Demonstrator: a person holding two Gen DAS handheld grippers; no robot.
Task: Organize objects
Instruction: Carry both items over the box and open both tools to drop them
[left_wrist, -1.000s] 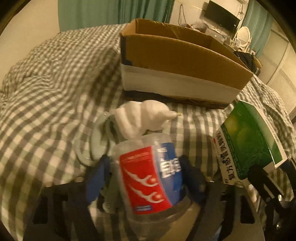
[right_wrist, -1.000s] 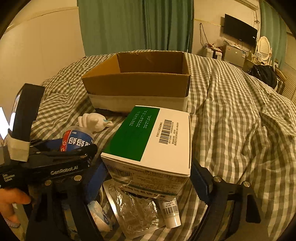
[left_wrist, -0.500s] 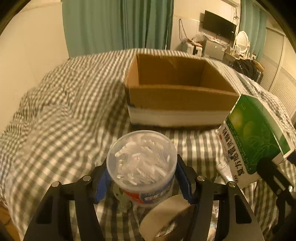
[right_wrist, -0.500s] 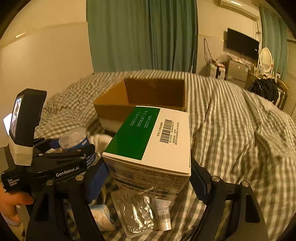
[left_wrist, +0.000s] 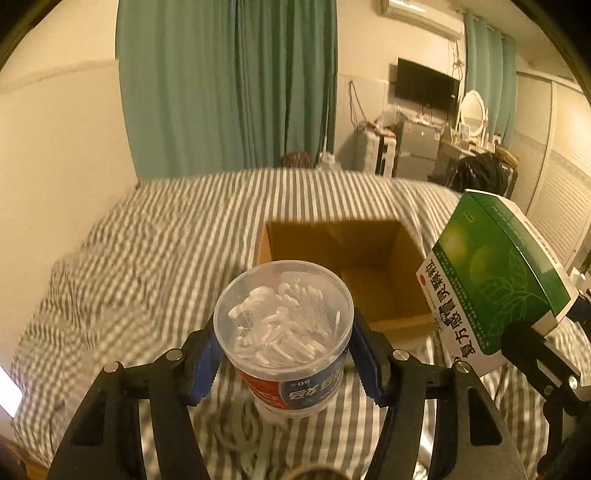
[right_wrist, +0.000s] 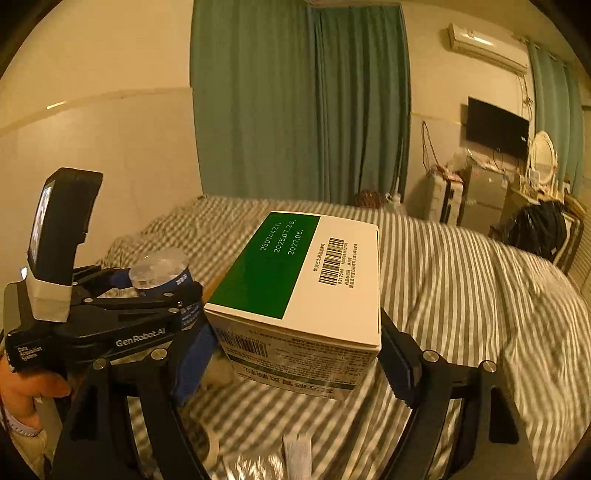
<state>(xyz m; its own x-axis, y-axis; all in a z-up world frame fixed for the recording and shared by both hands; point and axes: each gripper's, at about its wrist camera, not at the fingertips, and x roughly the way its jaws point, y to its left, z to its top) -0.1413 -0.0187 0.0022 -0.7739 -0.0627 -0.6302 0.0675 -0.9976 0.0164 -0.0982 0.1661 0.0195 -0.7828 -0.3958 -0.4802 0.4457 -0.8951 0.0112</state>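
Left wrist view: I look forward along the left hand-held gripper (left_wrist: 282, 354), raised above the bed (left_wrist: 155, 236), facing the green curtains (left_wrist: 229, 85); the cotton-swab tub (left_wrist: 282, 332) fills the near field. Right wrist view: same heading from just beside it, close behind the green-and-white box (right_wrist: 303, 288). Both views share the box, tub, bed, curtains and wall television (left_wrist: 426, 86).
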